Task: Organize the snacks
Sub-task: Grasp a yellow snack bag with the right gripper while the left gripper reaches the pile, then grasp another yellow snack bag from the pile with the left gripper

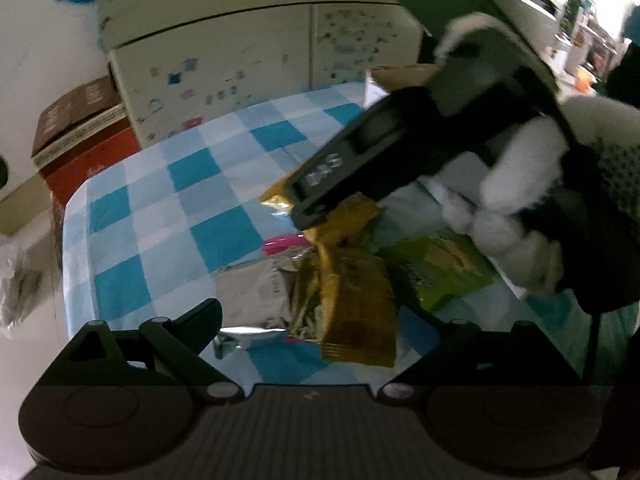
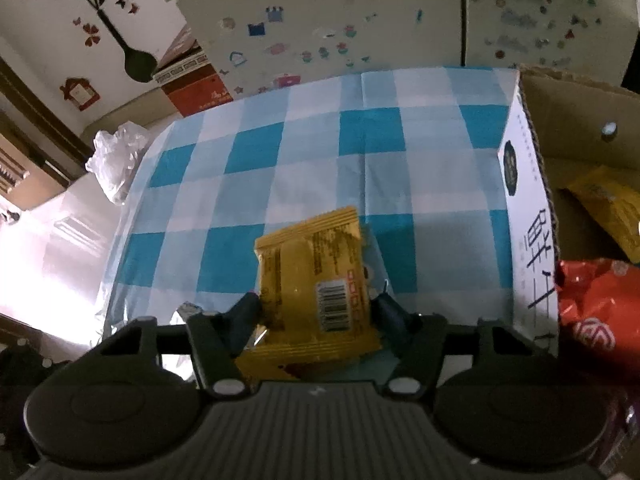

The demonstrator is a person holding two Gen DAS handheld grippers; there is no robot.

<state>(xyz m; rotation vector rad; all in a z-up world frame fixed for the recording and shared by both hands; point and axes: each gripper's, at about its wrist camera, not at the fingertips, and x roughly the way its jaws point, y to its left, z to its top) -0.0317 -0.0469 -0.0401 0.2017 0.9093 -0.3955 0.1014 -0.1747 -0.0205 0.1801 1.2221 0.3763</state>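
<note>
Right tongs [image 2: 316, 312] clenched on a yellow snack packet [image 2: 316, 276], lifted beside the cardboard box [image 2: 532, 184].

Partly done, by the look: box already holds a yellow packet [image 2: 612, 208] and a red bag [image 2: 596, 308]. Left tongs [image 1: 320, 320] spread wide, holding nothing, over the checkered tabletop [image 1: 168, 208], where a silver pouch [image 1: 256, 288], brown-yellow packet [image 1: 356, 304], green bag [image 1: 440, 272] and pink item [image 1: 284, 242] remain, overlapping in a crowded pile.

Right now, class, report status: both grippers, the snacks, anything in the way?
Right gripper shut on yellow packet. Left gripper open over snack pile. Box to the right, partly filled. Nothing blocking it.
</note>
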